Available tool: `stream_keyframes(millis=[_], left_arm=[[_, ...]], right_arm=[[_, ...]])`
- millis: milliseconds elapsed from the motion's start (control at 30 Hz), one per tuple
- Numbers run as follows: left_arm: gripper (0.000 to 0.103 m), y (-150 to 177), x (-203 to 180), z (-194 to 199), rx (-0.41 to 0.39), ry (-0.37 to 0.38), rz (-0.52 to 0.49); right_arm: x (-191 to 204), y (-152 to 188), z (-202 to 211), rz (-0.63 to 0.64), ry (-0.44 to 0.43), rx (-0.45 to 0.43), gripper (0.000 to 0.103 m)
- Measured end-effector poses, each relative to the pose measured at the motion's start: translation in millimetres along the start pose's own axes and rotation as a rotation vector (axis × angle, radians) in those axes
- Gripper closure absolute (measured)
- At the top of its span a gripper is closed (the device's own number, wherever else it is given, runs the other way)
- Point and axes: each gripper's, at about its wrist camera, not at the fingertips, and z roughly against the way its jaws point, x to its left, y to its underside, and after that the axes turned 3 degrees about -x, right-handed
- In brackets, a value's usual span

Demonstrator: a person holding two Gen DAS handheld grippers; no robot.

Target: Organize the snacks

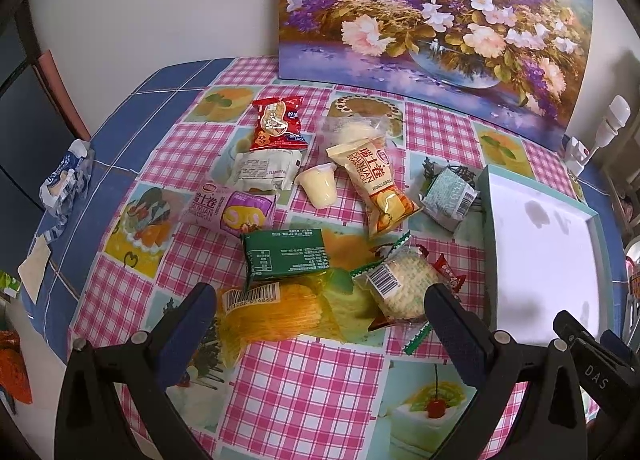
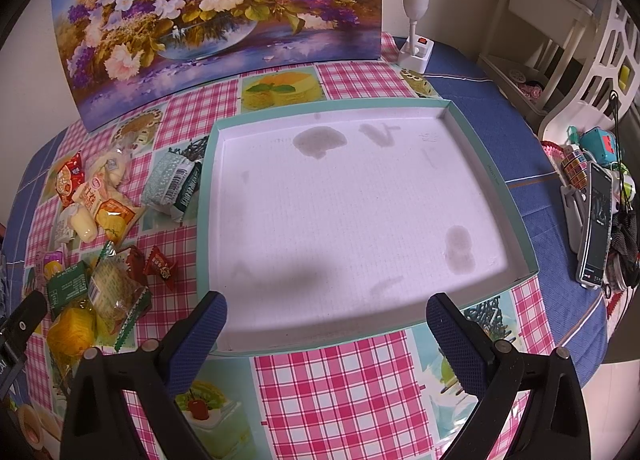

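Note:
Several snacks lie scattered on the checked tablecloth: a yellow noodle pack (image 1: 264, 316), a green packet (image 1: 286, 254), a waffle cake in clear wrap (image 1: 400, 288), an orange Swiss-roll bag (image 1: 376, 187), a pink Swiss-roll bag (image 1: 228, 211), a jelly cup (image 1: 318, 184), a red peanut bag (image 1: 278, 123). My left gripper (image 1: 320, 308) is open and empty, just before the noodle pack and waffle cake. My right gripper (image 2: 326, 318) is open and empty over the near edge of the shallow teal box (image 2: 490, 179), whose white inside holds nothing. The pile also shows in the right wrist view (image 2: 108, 284).
A flower painting (image 1: 432, 19) leans on the wall at the back. A white lamp (image 2: 416, 3) stands at the back right. A phone (image 2: 596, 227) and clutter lie at the right edge. A crumpled blue wrapper (image 1: 66, 179) lies at the left.

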Motion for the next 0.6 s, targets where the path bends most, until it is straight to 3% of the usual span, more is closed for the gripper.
stream_keyframes(millis=[600], left_arm=[[0.000,-0.4,2.3,-2.9,0.045,0.001,0.020]], right_arm=[[1.4,1.6,-2.8,0.002,0.002,0.001,0.001]])
